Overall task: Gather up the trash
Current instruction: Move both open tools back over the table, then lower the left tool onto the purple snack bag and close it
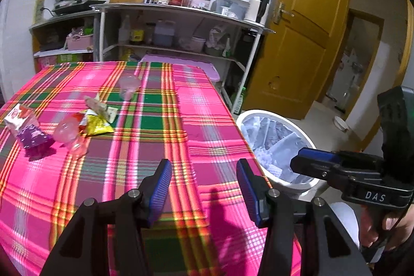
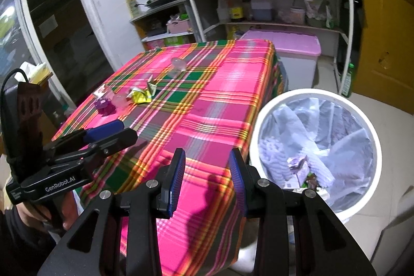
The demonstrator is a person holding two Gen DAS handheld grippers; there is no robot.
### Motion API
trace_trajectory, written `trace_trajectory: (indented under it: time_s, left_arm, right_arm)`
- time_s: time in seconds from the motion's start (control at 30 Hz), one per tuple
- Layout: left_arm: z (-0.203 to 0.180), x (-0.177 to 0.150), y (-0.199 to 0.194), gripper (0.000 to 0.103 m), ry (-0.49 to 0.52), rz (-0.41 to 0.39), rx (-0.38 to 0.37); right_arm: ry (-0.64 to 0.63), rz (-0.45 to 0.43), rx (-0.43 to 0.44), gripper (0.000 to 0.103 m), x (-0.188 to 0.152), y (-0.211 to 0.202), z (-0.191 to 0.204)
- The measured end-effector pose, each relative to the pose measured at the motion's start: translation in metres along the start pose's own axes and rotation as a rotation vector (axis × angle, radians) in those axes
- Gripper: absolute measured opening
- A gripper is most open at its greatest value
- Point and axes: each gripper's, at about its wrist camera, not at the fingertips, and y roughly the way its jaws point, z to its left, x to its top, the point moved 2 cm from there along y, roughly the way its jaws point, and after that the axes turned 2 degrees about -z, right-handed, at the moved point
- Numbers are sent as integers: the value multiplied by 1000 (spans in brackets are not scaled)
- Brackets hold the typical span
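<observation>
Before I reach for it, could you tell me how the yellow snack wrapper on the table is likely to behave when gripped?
The yellow snack wrapper looks crumpled and empty, so it is probably very light and floppy. Its glossy film may slip between the pads, and a push would likely slide it along the plaid tablecloth rather than roll it.

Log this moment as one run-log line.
left tongs: open, empty | right tongs: open, empty | wrappers: on table | bin: beside table, some trash inside
</observation>
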Motion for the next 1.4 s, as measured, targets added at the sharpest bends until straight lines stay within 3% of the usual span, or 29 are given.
trace_trajectory:
  time_s: [0.4,0.53,0.8,0.9,1.4]
  left_arm:
    - [51,-5,-30,52,-82,-30,107]
    - [74,-6,-39,52,-119,-42,156]
    - [122,-3,-55,52,-171,-69,252]
    - [136,-1,-57,56,-182,-72,281]
    - [189,13,-41,63,-252,-71,313]
  right_arm:
    - [-82,18,52,37,14,20,39]
    - [-97,26,71,48,20,29,51]
    - [-124,40,89,48,30,42,68]
    - [-138,46,91,48,33,47,75]
    - [-169,93,100,48,41,78,94]
